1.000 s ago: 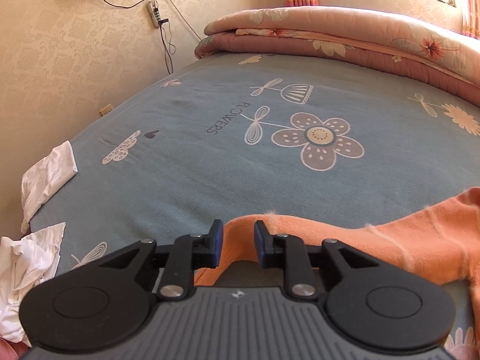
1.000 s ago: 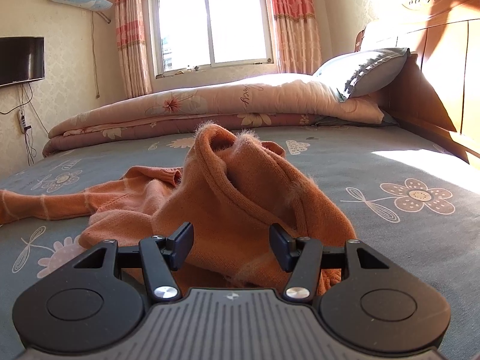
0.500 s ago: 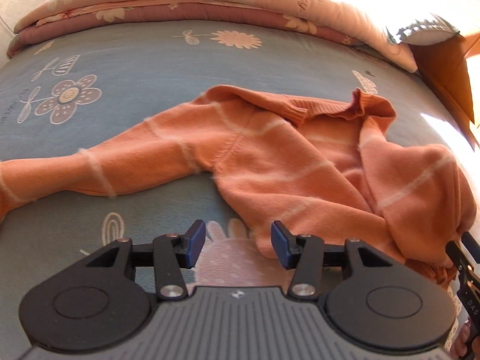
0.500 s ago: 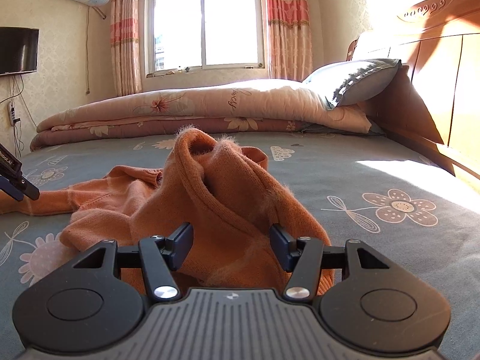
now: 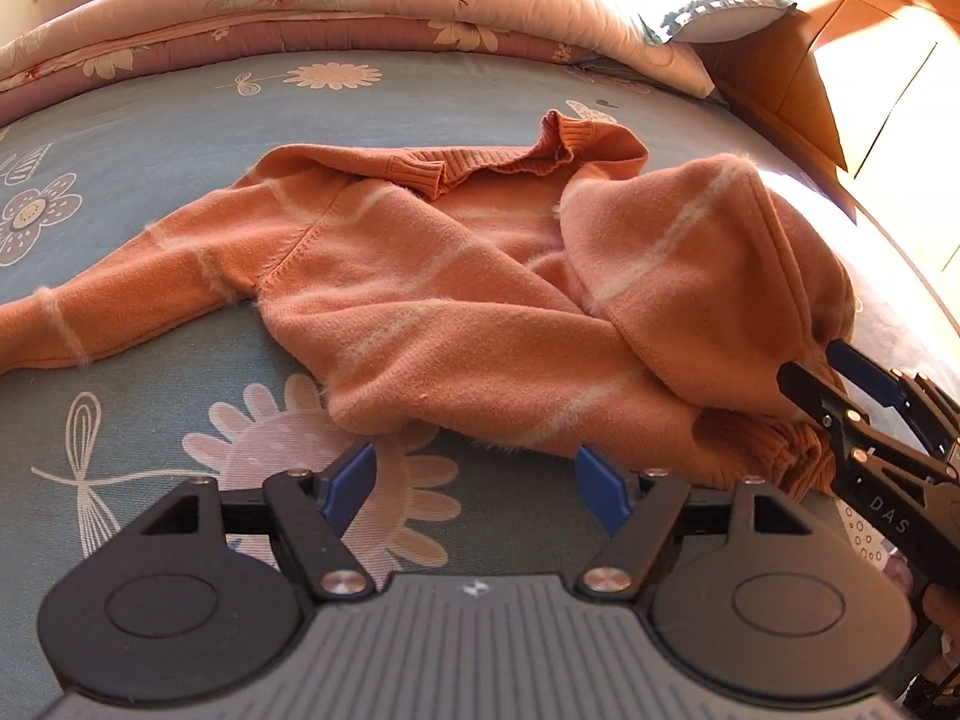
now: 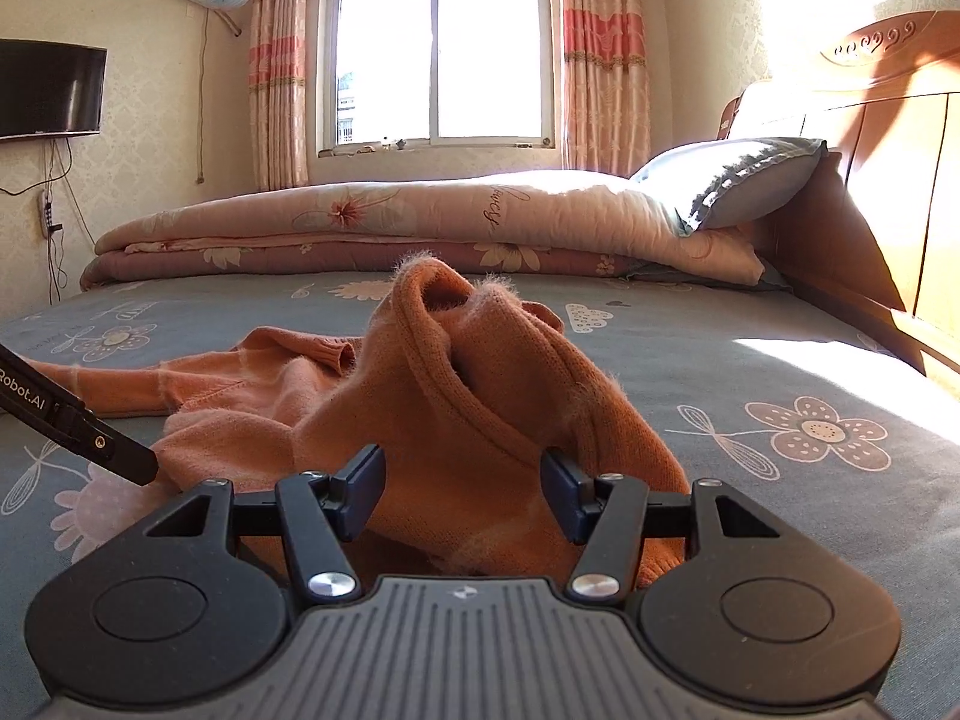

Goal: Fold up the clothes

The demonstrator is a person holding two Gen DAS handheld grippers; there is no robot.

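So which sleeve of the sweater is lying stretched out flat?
The sleeve reaching toward the left hand-held gripper's left side; the other sleeve lies folded back near the collar.

Fuzzy knit sweater (image 5: pixel 420 276); matt cotton sheet (image 5: pixel 180 114); glossy wood headboard (image 6: pixel 888 138).

An orange knitted sweater (image 5: pixel 456 276) with thin pale stripes is seen crumpled on the bedsheet. One sleeve (image 5: pixel 120 306) is stretched flat toward 9 o'clock in the left wrist view. The ribbed collar (image 5: pixel 540 159) is turned up toward 12 o'clock. Toward 3 o'clock the fabric is bunched into a raised, fuzzy hump (image 6: pixel 474 360), under which a ribbed hem is tucked.
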